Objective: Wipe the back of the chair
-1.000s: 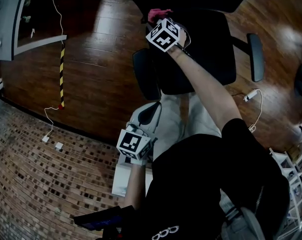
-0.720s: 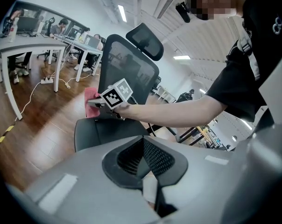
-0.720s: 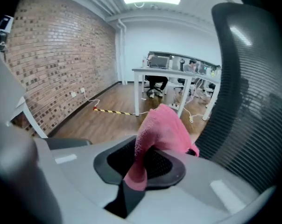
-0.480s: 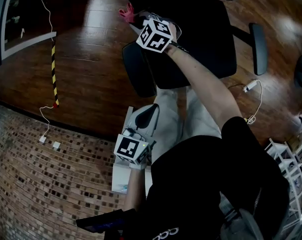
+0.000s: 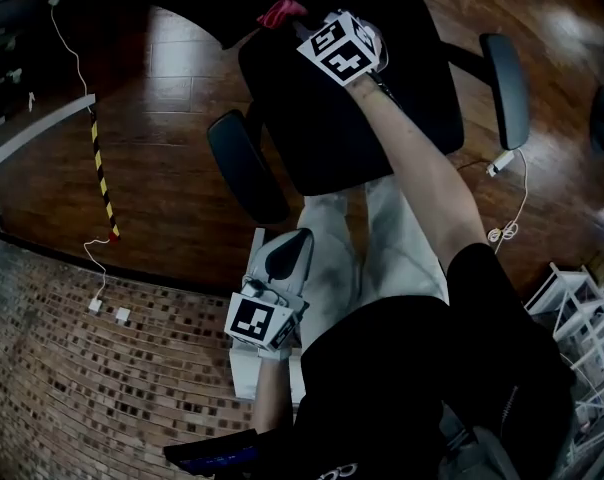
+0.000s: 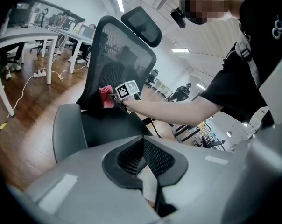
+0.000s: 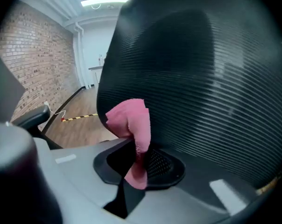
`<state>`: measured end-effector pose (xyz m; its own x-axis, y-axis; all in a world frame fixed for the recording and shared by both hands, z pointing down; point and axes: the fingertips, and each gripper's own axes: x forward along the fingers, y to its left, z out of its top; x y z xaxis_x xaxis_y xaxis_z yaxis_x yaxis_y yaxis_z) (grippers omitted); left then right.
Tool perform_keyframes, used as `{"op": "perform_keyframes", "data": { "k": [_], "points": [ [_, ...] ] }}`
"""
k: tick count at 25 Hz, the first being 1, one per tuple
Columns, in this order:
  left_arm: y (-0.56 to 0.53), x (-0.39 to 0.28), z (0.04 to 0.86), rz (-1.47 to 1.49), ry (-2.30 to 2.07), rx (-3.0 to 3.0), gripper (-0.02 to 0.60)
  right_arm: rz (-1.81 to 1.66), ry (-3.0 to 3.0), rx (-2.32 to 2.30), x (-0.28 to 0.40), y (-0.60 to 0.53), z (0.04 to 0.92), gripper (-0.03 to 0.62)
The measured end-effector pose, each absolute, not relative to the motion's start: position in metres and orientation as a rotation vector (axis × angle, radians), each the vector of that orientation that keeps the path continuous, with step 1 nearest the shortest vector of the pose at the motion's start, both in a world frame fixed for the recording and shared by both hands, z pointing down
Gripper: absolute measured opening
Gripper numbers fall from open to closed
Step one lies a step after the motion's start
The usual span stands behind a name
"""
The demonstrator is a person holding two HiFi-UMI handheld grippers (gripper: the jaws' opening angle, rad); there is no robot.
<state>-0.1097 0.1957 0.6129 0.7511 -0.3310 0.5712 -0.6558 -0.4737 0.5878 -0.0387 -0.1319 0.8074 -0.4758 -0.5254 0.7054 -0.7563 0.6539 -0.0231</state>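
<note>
The right claw [image 7: 140, 146] is closed on a pink cloth [image 7: 129, 118]. The cloth is pinched at its middle between the jaws, so that a folded lobe stands up beyond the tips and a short tail hangs down below them. Directly ahead of that lobe, the black mesh of the chair back [image 7: 201, 78] fills the right gripper view. The cloth is seen against the lower left edge of the mesh, either touching it or just beside it; which of the two cannot be told.

In the left gripper view, the cloth is placed low on the back, just above the seat [image 5: 362, 98]. The back rises from there to the headrest [image 6: 142, 26], so its long axis is judged to run upward and away from the cloth. Most of the mesh lies above and to the right of the claw, and a stroke would be expected to follow that line.

The left claw [image 6: 142, 143] is held low and near the person's body, well apart from the chair. Its pads are brought together and nothing is gripped between them. The right hand is therefore much the nearer, and the wiping is judged to fall to it alone.

The left armrest [image 5: 244, 168] juts out near the working arm and could be brushed on a wide sweep.
</note>
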Motion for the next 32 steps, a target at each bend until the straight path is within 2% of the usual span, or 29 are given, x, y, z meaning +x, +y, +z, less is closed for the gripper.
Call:
{"op": "perform_keyframes", "data": {
  "k": [17, 32],
  "points": [
    [0.185, -0.047, 0.611, 0.586, -0.587, 2.137, -0.011, 0.59, -1.878, 1.384, 0.159, -0.139, 0.819, 0.051],
    [0.181, -0.016, 0.601, 0.627, -0.494, 2.195, -0.011, 0.731, -1.678, 1.686, 0.242, -0.123, 0.785, 0.051]
  ]
}}
